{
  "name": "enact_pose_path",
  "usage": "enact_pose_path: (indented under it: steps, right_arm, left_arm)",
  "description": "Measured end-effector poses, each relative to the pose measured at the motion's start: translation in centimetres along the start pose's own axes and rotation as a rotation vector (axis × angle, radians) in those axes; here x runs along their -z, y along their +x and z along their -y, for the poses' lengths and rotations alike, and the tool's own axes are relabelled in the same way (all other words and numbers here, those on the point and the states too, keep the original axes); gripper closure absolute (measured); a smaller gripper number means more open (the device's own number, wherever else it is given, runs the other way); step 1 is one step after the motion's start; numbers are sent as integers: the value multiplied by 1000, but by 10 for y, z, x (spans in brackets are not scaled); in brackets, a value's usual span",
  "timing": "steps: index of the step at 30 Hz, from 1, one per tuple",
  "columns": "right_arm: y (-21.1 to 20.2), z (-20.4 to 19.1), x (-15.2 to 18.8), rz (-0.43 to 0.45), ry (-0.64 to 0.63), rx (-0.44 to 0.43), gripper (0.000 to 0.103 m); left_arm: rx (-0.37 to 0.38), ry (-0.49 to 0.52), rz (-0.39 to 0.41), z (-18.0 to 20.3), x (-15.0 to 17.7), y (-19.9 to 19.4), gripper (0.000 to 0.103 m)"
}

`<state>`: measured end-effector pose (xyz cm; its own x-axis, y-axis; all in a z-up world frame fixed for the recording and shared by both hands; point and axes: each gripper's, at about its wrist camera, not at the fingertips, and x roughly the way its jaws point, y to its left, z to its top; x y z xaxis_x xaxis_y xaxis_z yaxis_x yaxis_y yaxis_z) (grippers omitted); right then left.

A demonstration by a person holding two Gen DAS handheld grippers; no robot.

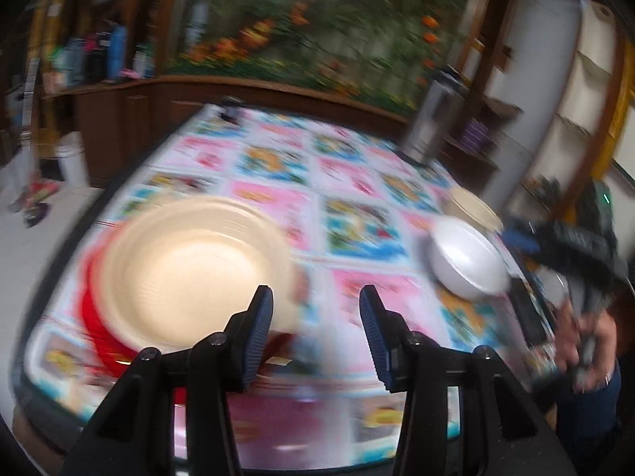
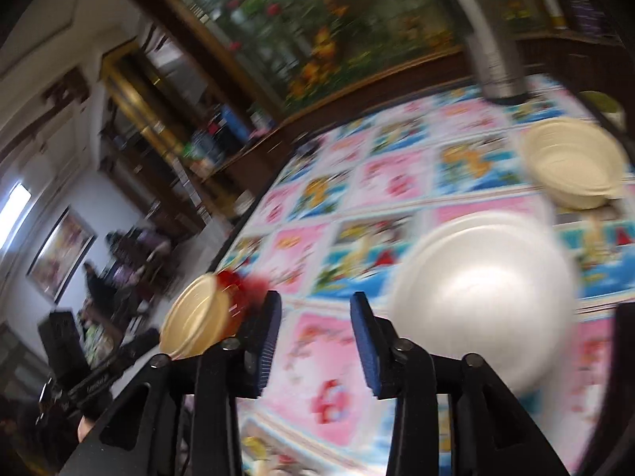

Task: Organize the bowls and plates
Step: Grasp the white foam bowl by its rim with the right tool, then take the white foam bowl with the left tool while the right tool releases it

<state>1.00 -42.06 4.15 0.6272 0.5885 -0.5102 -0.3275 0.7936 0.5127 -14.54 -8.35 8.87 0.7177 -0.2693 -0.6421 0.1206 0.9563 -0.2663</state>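
Observation:
Both views are motion-blurred. A cream plate [image 1: 190,273] lies on a red plate [image 1: 93,317] at the table's near left; my left gripper [image 1: 316,317] is open and empty just right of it. A white bowl [image 1: 468,263] sits at the right, with a cream bowl [image 1: 474,204] behind it. My right gripper [image 2: 316,327] is open and empty, with the white bowl [image 2: 484,289] just to its right. The cream bowl [image 2: 573,160] is farther back. The cream plate [image 2: 194,319] on the red plate [image 2: 238,283] shows at the left.
The table has a bright cartoon-print cloth [image 1: 349,182]. A steel flask [image 1: 430,123] stands at the far right edge; it also shows in the right wrist view [image 2: 490,39]. The person's hand with the other gripper [image 1: 571,246] is at the right.

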Motion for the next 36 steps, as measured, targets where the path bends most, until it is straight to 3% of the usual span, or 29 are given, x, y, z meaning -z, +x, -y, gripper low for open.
enact_pose_path:
  steps: [2,6,10,13,15,20,23,28,34,36]
  right_arm:
    - [-16,27,-7,49,44,84,57]
    - [-24,64,-13,64,96,241,57]
    - [-8,89,-10,15,146,264,58]
    - [9,89,-5,-21,133,238,60]
    - [18,82,-1,-47,94,203,69]
    - [42,56,5,-114,1,112,70]
    - [58,42,8,-146,-49,80,70]
    - [76,38,-1,-131,-59,63,70]
    - [72,51,0,-119,-43,12,70]
    - [69,47,-1,-107,-66,27,70]
  left_arm:
    - [39,39,-48,22,7,17,58]
    - [86,116,-131,60,23,46,58]
    - [102,179,-188,83,36,62,58]
    - [94,180,-193,86,37,66,57]
    - [84,160,-184,82,34,65,57]
    - [57,104,-157,66,20,64,56]
    - [57,55,-143,57,7,67,49]
    - [46,7,-128,53,-19,80,48]
    - [34,-37,-152,57,-41,124,48]
    - [40,-43,-161,58,-43,137,56]
